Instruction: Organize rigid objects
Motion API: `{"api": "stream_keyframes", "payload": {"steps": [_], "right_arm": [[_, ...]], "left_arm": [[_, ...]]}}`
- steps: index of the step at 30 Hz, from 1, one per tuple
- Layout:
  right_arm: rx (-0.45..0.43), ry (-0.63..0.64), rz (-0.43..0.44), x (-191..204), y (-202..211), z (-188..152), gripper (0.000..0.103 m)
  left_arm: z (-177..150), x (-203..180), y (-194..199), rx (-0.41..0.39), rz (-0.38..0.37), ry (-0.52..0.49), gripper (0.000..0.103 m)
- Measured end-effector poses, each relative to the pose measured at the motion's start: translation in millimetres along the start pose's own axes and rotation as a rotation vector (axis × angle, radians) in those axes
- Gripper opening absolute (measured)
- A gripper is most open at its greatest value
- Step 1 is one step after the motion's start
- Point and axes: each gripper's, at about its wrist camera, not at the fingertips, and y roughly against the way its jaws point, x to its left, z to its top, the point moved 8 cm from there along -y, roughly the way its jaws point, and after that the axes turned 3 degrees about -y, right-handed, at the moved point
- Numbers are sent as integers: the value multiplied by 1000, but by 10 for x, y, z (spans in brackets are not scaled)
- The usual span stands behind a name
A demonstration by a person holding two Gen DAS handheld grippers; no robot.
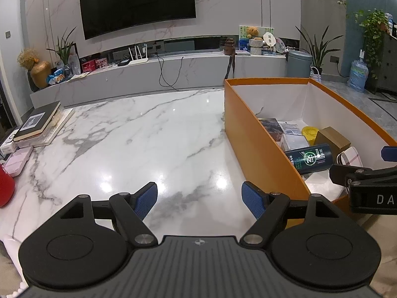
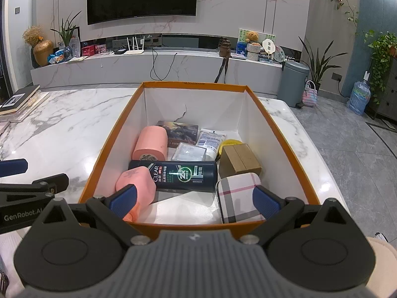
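- Left gripper (image 1: 199, 200): jaws spread wide, nothing between them, above the bare white marble tabletop (image 1: 139, 134) just left of the orange cardboard box (image 1: 250, 129).
- Right gripper (image 2: 194, 200): jaws parted, empty, at the box's near wall.
- Box contents: dark blue shampoo bottle (image 2: 184, 175) lying on its side, two pink bottles (image 2: 150, 142), plaid case (image 2: 239, 196), brown carton (image 2: 239, 160), white tube (image 2: 211, 140).
- Stacked books (image 1: 37, 124) at the tabletop's far left.

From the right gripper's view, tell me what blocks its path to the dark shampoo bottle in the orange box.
Nothing visible blocks it. The right gripper, jaws open, hangs over the orange box; the dark shampoo bottle lies uncovered ahead.
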Motion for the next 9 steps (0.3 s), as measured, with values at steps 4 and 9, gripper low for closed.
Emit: {"api": "stream_keyframes", "payload": {"steps": [4, 9], "right_arm": [[0, 0, 0, 0, 0, 0, 98], [0, 0, 0, 0, -1, 0, 98]], "left_arm": [[1, -3, 0, 0, -1, -1, 91], [-3, -10, -7, 2, -3, -1, 91]]}}
